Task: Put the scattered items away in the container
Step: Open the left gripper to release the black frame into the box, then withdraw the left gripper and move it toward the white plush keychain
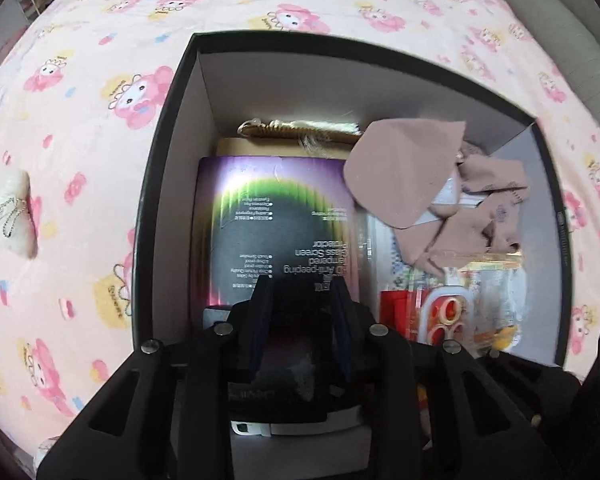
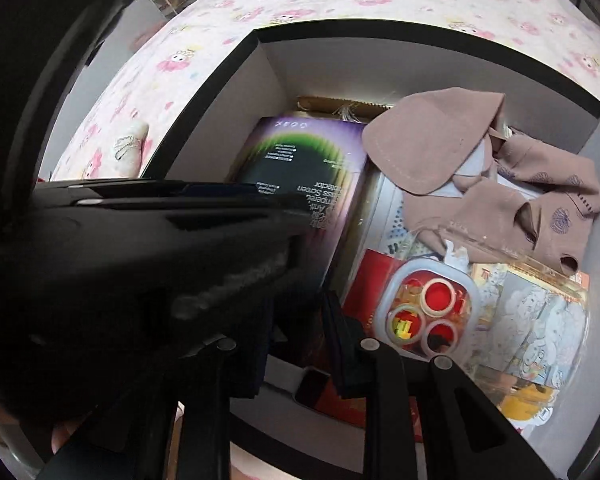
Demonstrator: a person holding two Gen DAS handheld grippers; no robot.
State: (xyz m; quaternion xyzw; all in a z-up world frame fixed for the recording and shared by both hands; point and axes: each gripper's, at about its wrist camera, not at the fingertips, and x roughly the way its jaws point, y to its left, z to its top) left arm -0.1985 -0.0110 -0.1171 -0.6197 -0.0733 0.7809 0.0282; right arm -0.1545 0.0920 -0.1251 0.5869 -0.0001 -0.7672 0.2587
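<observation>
Both hand-held grippers [image 1: 302,284] [image 2: 296,300] pinch one dark item [image 1: 288,368] over one box [image 1: 168,128] holding one purple package [image 1: 276,216].

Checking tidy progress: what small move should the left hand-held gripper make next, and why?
Probably lower a little and release. The left hand-held gripper seems to pinch a dark item that is already above the open box, over the screen protector pack.
</observation>
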